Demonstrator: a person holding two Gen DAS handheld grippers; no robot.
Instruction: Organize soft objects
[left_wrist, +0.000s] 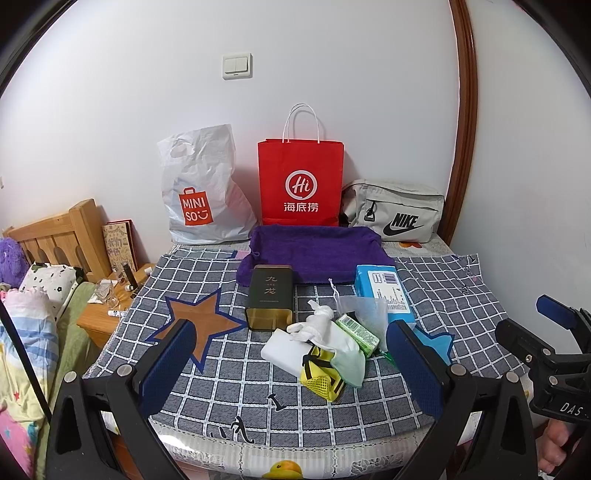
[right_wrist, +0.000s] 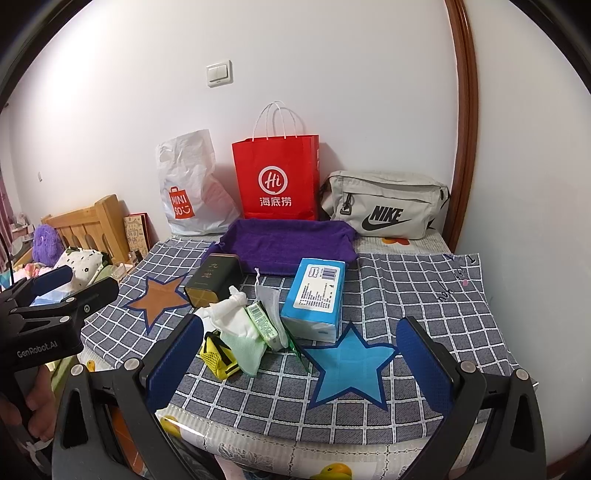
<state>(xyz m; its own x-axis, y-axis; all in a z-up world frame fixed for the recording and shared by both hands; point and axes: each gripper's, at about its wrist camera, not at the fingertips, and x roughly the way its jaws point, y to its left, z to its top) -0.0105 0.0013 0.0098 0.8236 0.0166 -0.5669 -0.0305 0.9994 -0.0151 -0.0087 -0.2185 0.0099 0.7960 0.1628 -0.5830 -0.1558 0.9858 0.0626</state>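
Left gripper (left_wrist: 291, 363) hangs spread wide, nothing between its pads. Ahead, the dark tin (left_wrist: 270, 297), then the heap of soft bits (left_wrist: 321, 347) mid-cloth, the blue tissue pack (right_wrist: 317, 297) beside it. Right gripper (right_wrist: 301, 365) gapes over the blue star (right_wrist: 349, 367).

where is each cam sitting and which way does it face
Left wrist: on the left gripper, facing the wall over the table; its own open fingers show, right gripper at right.
Right wrist: on the right gripper, same heading; left gripper at left.
Shared: red bag, blue pack.
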